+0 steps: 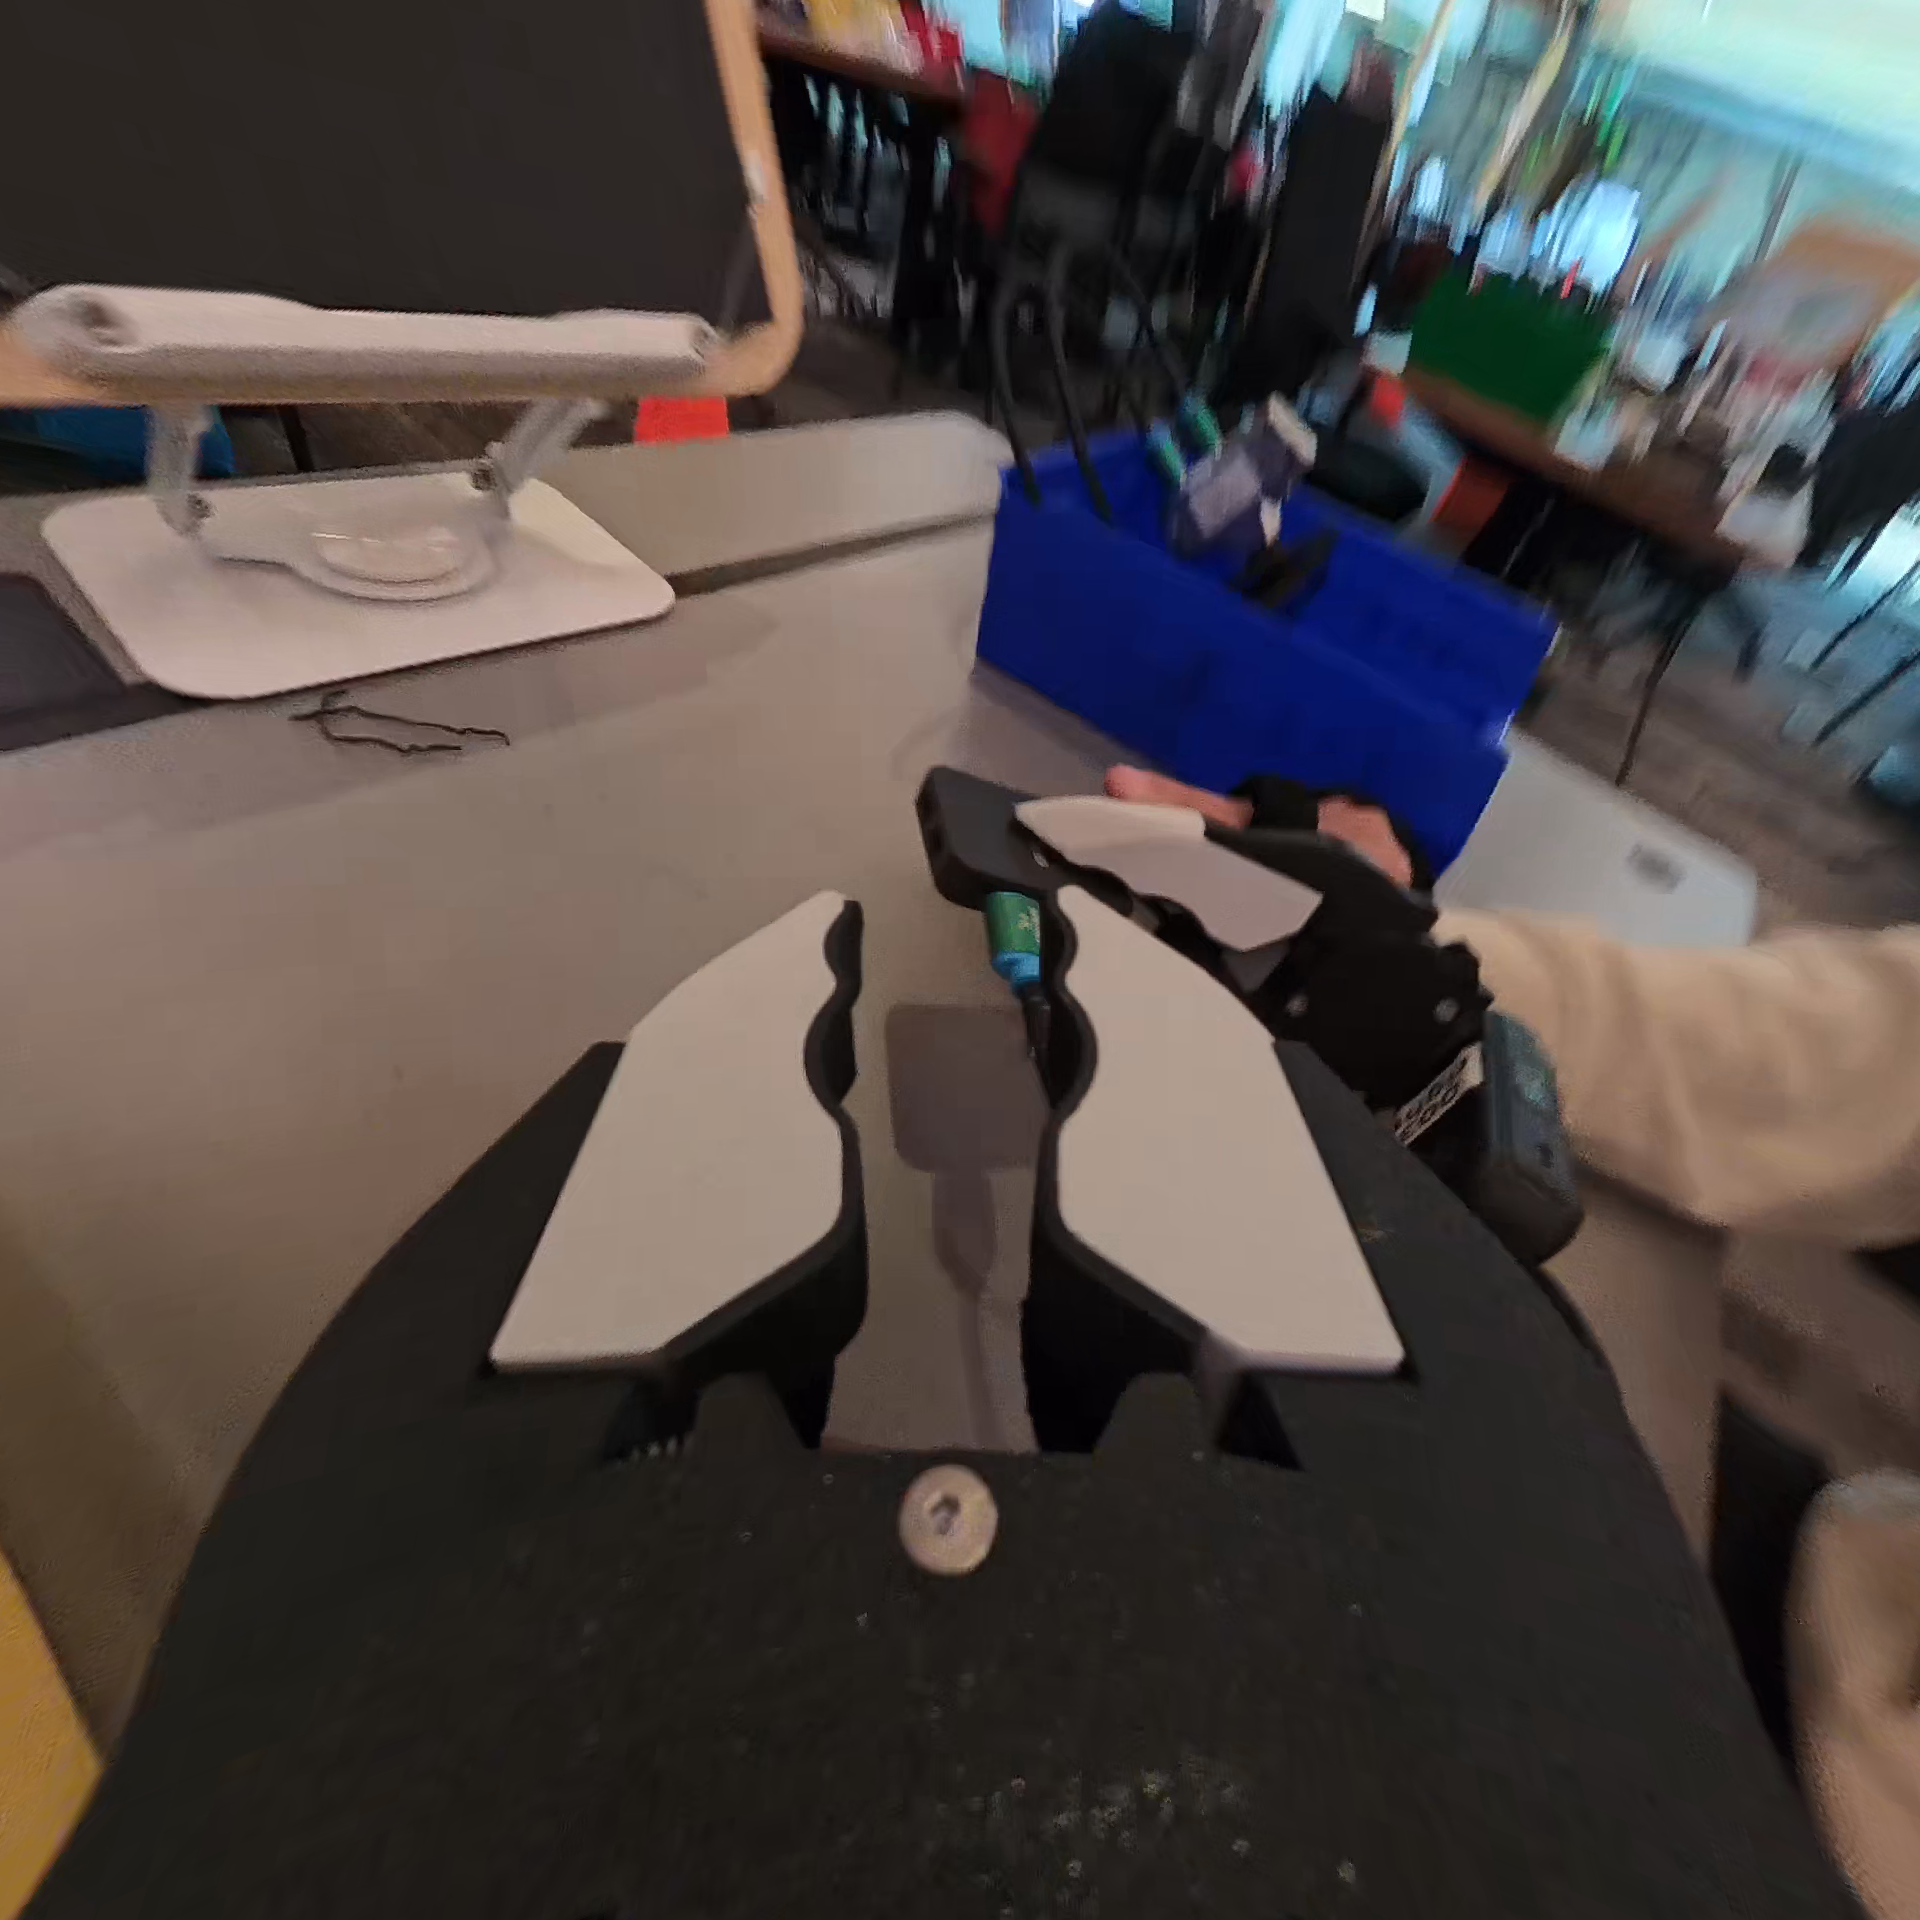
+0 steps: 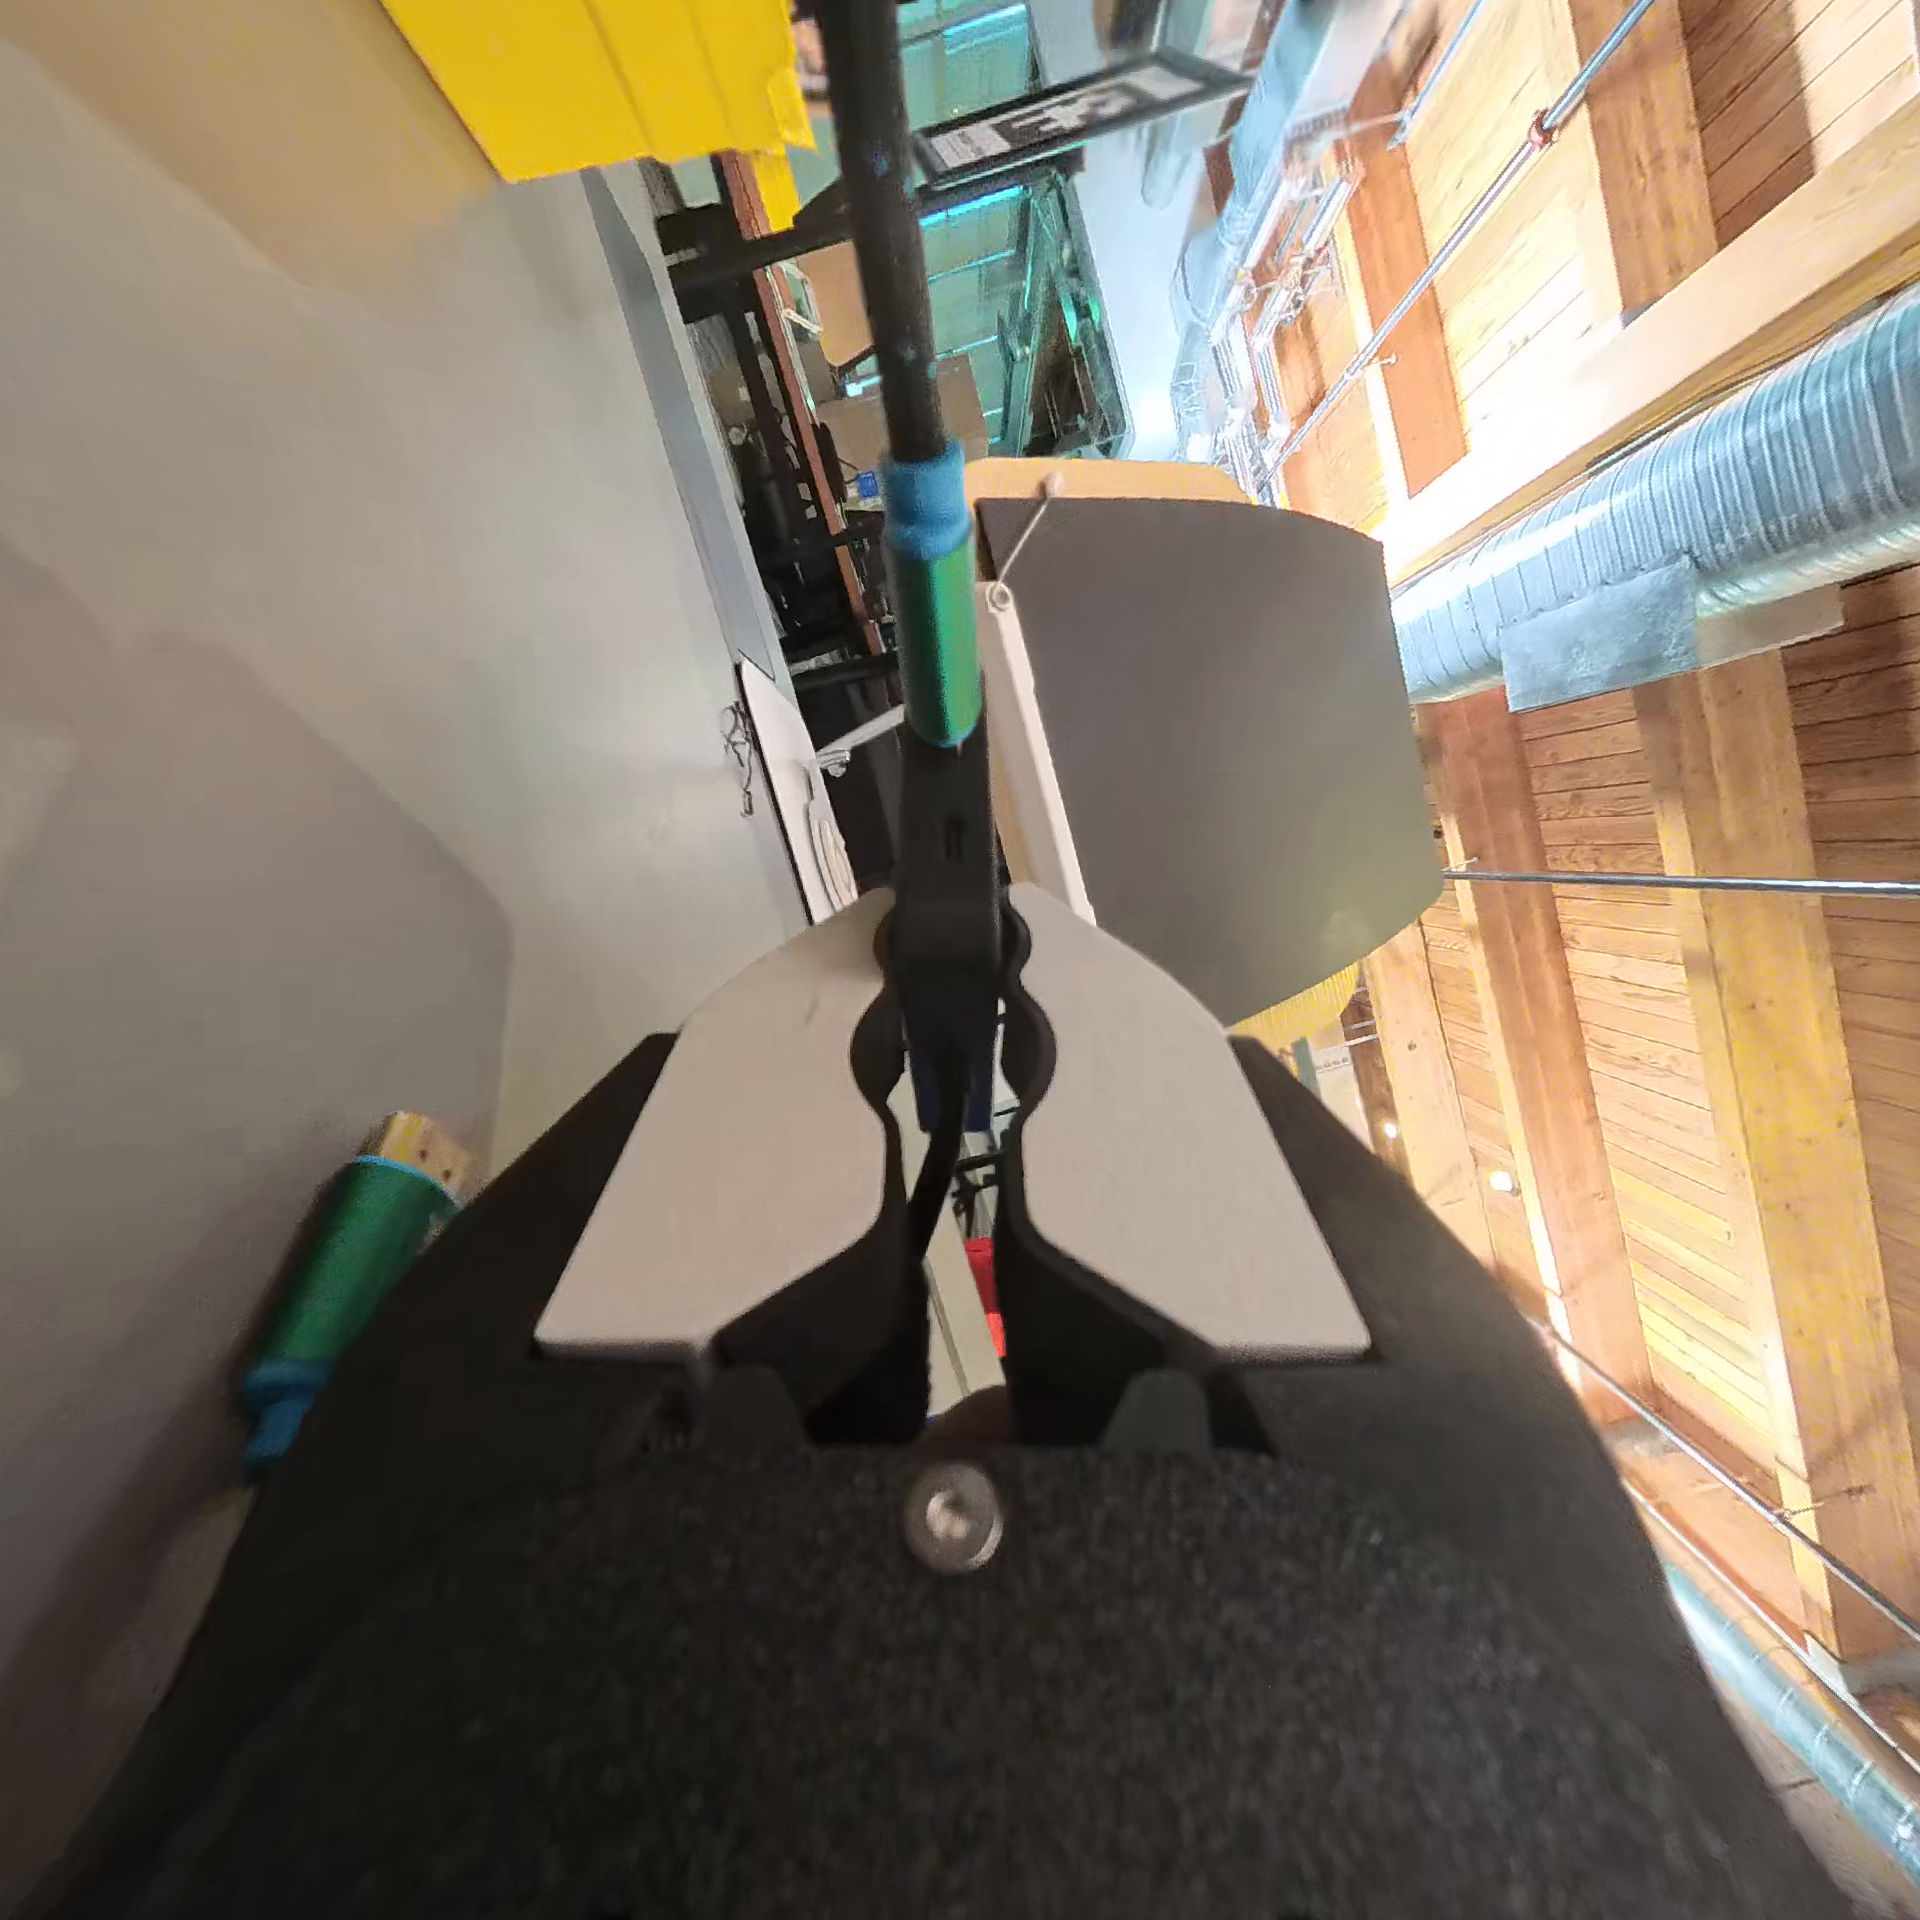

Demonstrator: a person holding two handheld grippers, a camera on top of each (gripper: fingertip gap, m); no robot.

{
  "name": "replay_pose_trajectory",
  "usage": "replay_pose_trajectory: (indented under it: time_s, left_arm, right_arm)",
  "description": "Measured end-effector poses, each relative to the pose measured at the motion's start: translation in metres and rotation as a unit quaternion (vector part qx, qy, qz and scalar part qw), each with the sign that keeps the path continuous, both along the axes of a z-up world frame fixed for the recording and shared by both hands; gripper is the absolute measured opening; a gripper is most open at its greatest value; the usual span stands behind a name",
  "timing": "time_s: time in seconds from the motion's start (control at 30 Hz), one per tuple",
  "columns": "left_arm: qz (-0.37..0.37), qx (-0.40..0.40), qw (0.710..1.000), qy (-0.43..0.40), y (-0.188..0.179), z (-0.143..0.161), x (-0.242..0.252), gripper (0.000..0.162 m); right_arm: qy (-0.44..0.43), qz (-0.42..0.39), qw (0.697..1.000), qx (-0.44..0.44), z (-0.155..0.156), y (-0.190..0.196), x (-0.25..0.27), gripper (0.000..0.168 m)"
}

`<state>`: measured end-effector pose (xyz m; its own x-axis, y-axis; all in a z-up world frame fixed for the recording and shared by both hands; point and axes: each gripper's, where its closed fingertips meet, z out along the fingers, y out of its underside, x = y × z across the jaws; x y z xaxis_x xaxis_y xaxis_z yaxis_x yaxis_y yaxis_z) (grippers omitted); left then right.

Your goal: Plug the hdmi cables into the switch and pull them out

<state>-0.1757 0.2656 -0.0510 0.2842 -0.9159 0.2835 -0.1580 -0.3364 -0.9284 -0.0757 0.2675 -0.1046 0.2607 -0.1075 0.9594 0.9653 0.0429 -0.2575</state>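
Left white-fingered gripper (image 1: 956, 966) is held with fingers apart, nothing between them, over the grey table (image 1: 416, 935) near its right edge. Right gripper (image 2: 948, 951) is clamped on the black flat switch (image 2: 945, 883), green-sleeved HDMI cable (image 2: 935, 634) plugged in.

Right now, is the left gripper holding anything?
No, the left gripper is open with only bare table showing between its fingers.

A grey tabletop (image 1: 312, 935) is being shown carrying a white stand (image 1: 353, 582) and a blue bin (image 1: 1226, 644). Behind it, blurred shelving and tables are being seen. Overhead, a wooden plank ceiling (image 2: 1714, 935) is being crossed by a silver duct (image 2: 1662, 540) and lit brightly.
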Motion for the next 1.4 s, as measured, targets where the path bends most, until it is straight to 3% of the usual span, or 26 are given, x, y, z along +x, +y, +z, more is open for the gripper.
replay_pose_trajectory:
  time_s: [0.07,0.13,0.23,0.33,0.4,0.83,1.4]
  left_arm:
    - [0.031,-0.038,0.999,-0.020,0.012,-0.007,-0.016,0.032]
    - [0.030,-0.029,0.998,0.048,0.009,-0.037,-0.016,0.032]
    - [0.011,0.079,0.987,0.140,-0.015,-0.065,0.011,0.032]
    - [0.032,0.213,0.967,0.133,-0.032,-0.054,0.035,0.035]
    - [0.044,0.258,0.958,0.120,-0.038,-0.044,0.041,0.033]
    - [0.071,0.240,0.965,0.084,-0.030,-0.036,0.041,0.017]
    - [0.072,0.233,0.965,0.091,-0.032,-0.041,0.043,0.014]
  right_arm:
    - [0.013,-0.003,1.000,0.002,0.002,0.001,0.004,0.014]
    - [0.039,0.002,0.999,0.005,0.007,0.000,0.006,0.013]
    - [0.072,0.006,0.997,0.002,0.010,0.000,0.008,0.014]
    - [0.065,0.003,0.998,-0.003,0.007,0.000,0.006,0.013]
    - [0.065,0.004,0.998,-0.006,0.006,0.000,0.005,0.013]
    - [0.030,0.009,1.000,0.001,0.006,-0.004,-0.002,0.013]
    - [0.024,0.030,0.999,0.018,0.009,-0.011,-0.010,0.012]
